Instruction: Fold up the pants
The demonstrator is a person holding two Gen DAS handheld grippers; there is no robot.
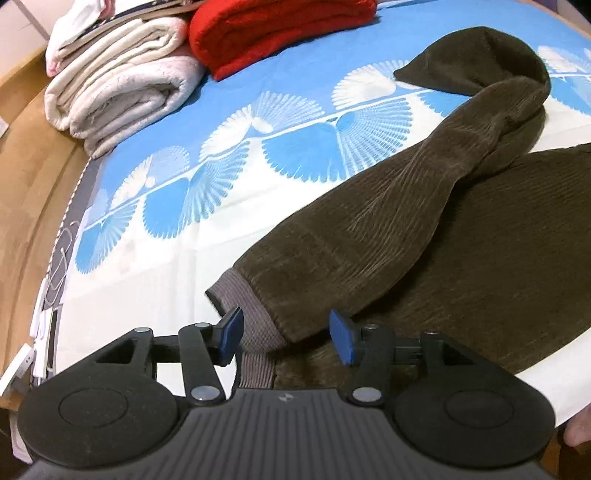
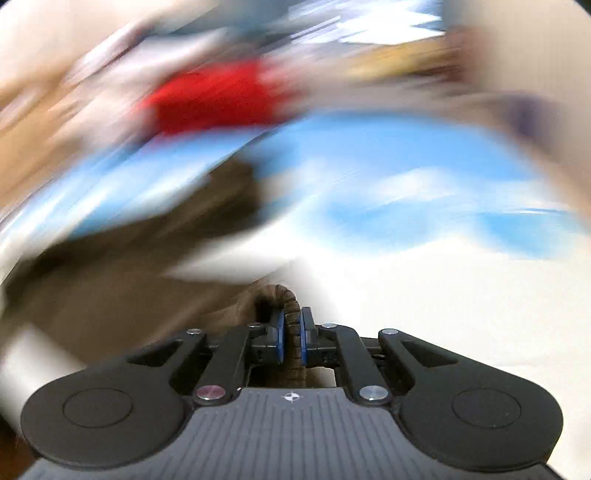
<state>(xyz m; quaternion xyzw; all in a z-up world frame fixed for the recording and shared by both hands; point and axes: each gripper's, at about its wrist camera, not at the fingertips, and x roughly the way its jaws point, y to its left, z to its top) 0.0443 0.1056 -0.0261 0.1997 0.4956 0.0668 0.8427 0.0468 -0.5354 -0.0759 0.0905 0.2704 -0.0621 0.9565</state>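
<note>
Two grippers work over dark olive corduroy pants [image 1: 424, 236] lying on a blue-and-white bedspread [image 1: 177, 206]. Left gripper [image 1: 286, 332] hangs spread just above the ribbed grey waistband [image 1: 251, 314], pinching nothing. Right gripper [image 2: 291, 339] clamps a ribbed fold of the pants; everything beyond it is blurred. Folded red blanket [image 1: 273, 33] lies well beyond the pants.

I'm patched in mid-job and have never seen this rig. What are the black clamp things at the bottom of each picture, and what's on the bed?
Each picture comes from a camera on a hand-held two-finger gripper, looking forward along its fingers; a person holds one in each hand. In the left wrist view, the left gripper stands open above the grey ribbed cuff of the brown corduroy pants, gripping nothing. The pants lie on a blue-and-white bedspread, with folded pale blankets and a red blanket at the far end. The right wrist view is blurred, but the right gripper is shut on a fold of the pants.
</note>
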